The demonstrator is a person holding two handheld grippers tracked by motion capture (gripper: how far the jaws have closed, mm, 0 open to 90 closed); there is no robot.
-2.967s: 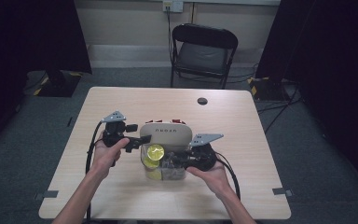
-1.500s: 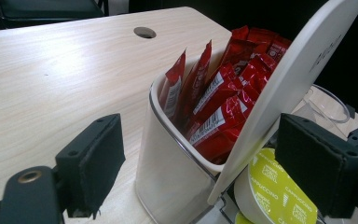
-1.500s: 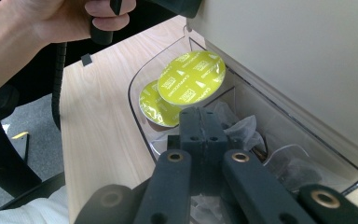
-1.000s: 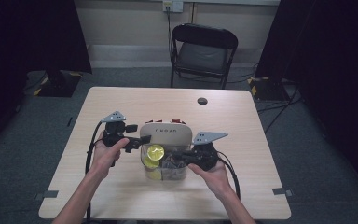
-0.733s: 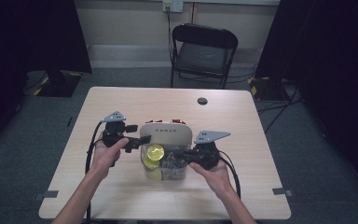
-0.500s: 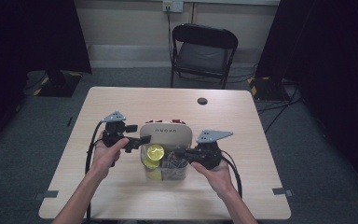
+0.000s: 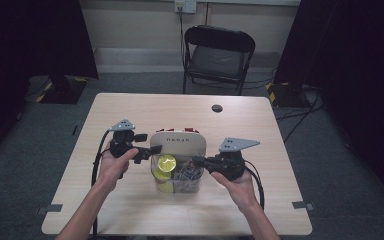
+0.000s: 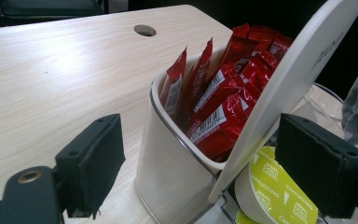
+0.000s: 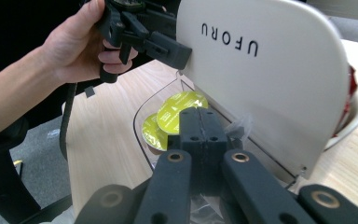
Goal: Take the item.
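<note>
A clear two-part container point(image 7: 177, 184) stands mid-table with its cream lid point(image 7: 179, 145) raised upright. The far part holds red sachets point(image 8: 223, 93). The near part holds yellow-green capsules point(image 9: 179, 109) and clear packets. My left gripper point(image 7: 150, 151) is open at the lid's left edge; in the left gripper view point(image 8: 207, 156) the lid point(image 8: 298, 79) and the container's corner stand between its wide jaws. One jaw rests against the lid's edge. My right gripper point(image 9: 199, 123) is shut, tips at the near part's right rim, with nothing visible between the jaws.
The pale wooden table point(image 7: 130, 110) has a round cable hole point(image 7: 216, 108) at the far side. A black folding chair point(image 7: 217, 55) stands beyond the table. Bare tabletop lies to the left, right and front of the container.
My right gripper has drawn back a little to the right, away from the container. The left gripper and the raised lid have stayed where they were.
</note>
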